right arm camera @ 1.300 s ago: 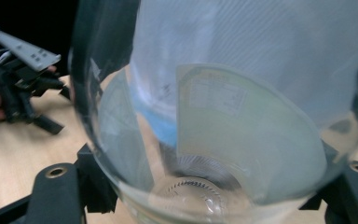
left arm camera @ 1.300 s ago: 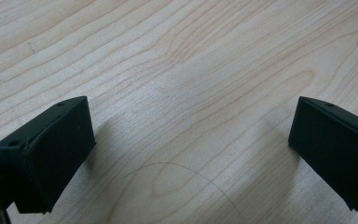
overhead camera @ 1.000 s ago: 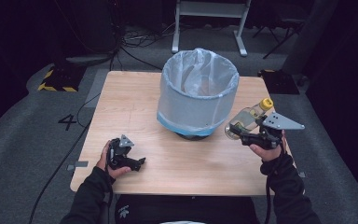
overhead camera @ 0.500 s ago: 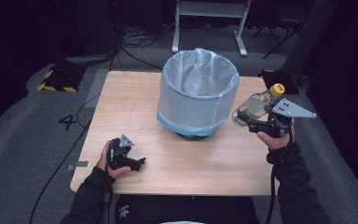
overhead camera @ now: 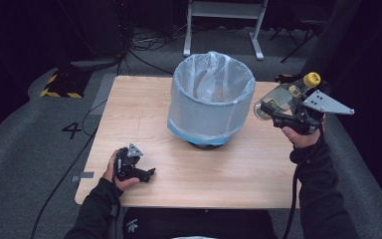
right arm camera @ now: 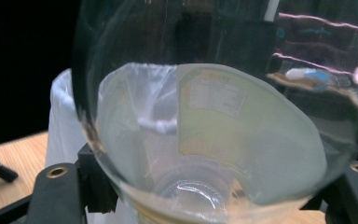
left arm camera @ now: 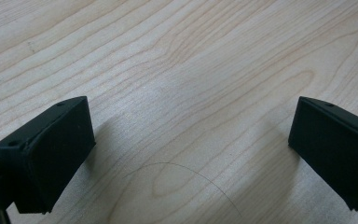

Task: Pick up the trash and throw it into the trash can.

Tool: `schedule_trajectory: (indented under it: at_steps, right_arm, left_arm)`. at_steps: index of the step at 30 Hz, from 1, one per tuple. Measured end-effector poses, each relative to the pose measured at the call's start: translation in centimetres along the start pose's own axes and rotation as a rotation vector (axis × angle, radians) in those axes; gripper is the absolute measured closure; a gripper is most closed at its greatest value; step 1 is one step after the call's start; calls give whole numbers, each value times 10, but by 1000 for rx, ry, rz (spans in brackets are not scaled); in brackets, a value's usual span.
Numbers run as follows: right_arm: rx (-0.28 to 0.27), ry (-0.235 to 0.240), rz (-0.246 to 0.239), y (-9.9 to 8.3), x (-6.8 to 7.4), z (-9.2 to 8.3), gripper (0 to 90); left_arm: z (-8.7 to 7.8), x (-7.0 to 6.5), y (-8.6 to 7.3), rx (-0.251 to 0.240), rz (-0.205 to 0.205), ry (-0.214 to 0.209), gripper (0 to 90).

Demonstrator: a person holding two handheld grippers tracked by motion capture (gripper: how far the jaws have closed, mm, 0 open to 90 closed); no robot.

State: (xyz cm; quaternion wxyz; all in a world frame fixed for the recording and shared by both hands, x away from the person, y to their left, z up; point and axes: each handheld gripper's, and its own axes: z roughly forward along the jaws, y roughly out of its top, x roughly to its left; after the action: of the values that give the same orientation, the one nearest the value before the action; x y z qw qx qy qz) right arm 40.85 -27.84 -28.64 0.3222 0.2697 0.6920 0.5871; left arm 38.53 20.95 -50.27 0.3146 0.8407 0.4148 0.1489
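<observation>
A clear plastic bottle (overhead camera: 284, 96) with a yellow cap (overhead camera: 311, 79) and a pale label is held in the air, tilted, just right of the bin's rim. My right gripper (overhead camera: 278, 110) is shut on the bottle; up close the bottle (right arm camera: 223, 126) sits between both black jaws. The bin (overhead camera: 211, 102) is a round can lined with a translucent white bag, standing mid-table; its bag (right arm camera: 65, 116) shows behind the bottle. My left gripper (overhead camera: 142, 174) rests on the table near the front left edge, open, with bare wood (left arm camera: 186, 116) between its jaws.
The light wooden table (overhead camera: 139, 114) has bare room left of and in front of the bin. Grey carpet with cables surrounds it. A white metal stand (overhead camera: 224, 20) stands behind, and a yellow-black striped block (overhead camera: 59, 84) lies on the floor at left.
My right gripper has lifted the bottle up and a little rightward, from table height to the level of the bin's rim. The left gripper has stayed put.
</observation>
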Motion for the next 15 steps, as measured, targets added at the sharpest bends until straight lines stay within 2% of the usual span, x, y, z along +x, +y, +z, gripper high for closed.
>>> schedule_trajectory:
  at_steps: [15]
  right_arm:
    - [-26,-29,-29,20,-1,3,281]
  left_arm:
    - [0,0,0,0,0,0,3]
